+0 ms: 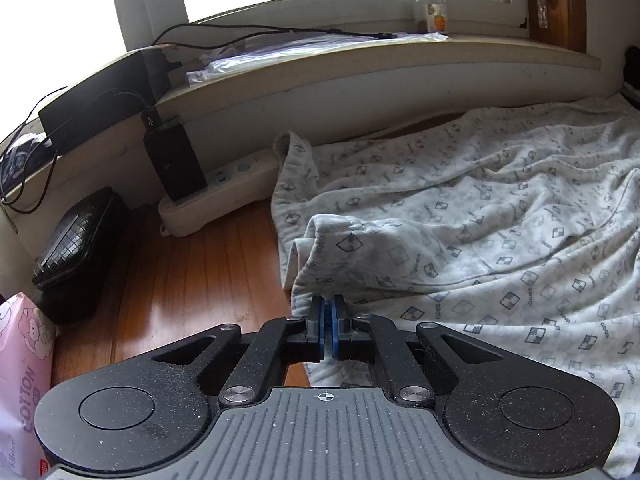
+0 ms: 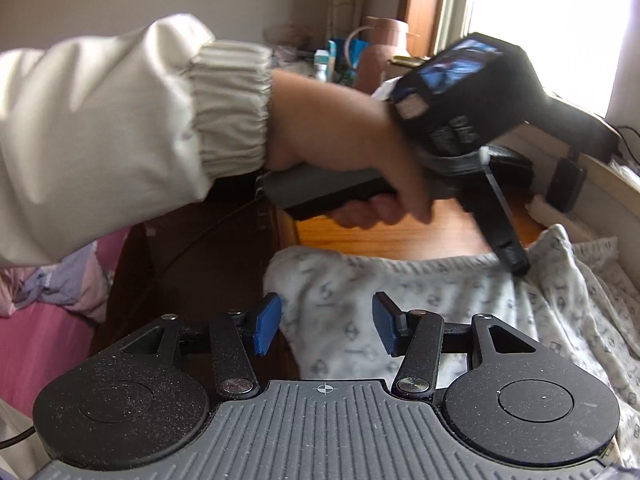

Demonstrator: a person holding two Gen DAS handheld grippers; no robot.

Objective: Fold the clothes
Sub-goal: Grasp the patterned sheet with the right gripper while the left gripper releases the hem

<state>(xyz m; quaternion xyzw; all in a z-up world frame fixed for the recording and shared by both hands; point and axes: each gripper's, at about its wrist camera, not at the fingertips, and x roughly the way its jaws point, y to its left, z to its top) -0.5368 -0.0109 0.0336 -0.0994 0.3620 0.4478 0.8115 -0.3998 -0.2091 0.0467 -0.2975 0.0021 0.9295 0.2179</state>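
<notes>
The pale printed garment (image 1: 460, 240) lies rumpled across the wooden worktop (image 1: 192, 280) under the window sill, one hem folded back in a thick roll near its left edge. The left gripper (image 1: 329, 322) has its blue-padded jaws pressed together on the garment's near edge, cloth pinched between them, while the right gripper (image 2: 326, 328) holds its jaws apart over a bunched corner of the same garment (image 2: 440, 304), pads clear of the fabric. On the sill a small lidded jar (image 1: 430, 8) stands; its contents cannot be made out
</notes>
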